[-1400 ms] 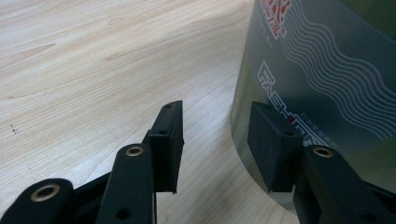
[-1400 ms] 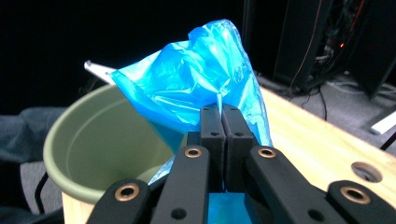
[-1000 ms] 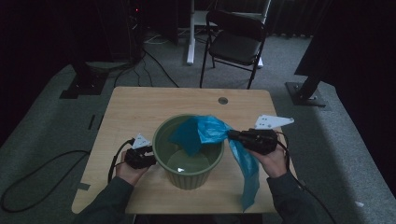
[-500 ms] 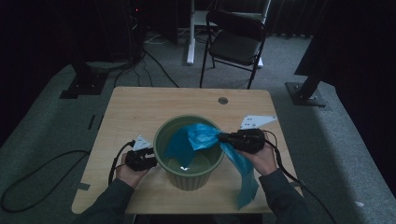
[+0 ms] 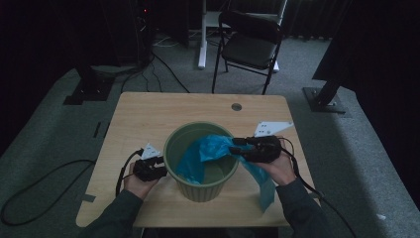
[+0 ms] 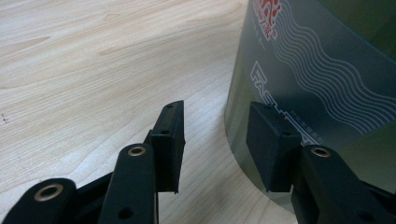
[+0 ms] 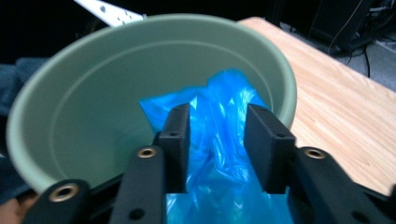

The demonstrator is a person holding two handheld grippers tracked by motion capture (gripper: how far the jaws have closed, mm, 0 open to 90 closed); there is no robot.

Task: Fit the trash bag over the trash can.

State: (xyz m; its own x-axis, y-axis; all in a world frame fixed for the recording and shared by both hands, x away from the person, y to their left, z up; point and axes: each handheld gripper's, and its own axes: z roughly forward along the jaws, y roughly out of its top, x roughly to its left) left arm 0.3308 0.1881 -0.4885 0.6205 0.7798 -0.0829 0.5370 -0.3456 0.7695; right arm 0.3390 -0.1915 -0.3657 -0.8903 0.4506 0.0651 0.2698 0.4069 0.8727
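Since the earlier frame the right gripper (image 5: 237, 145) has shifted inward over the green bin (image 5: 200, 186) – its jaws have just been opening, the blue bag (image 7: 219, 154) loose between them, draped over the rim. The left gripper (image 6: 212, 140) waits with jaws spread beside the bin wall on the surface (image 5: 148, 114).

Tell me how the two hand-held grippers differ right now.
The left hand-held gripper sits low on the table beside the green bin, jaws open with nothing between them. The right hand-held gripper is up at the bin's rim, its jaws just opened, the blue bag between them. Both have black jaws.
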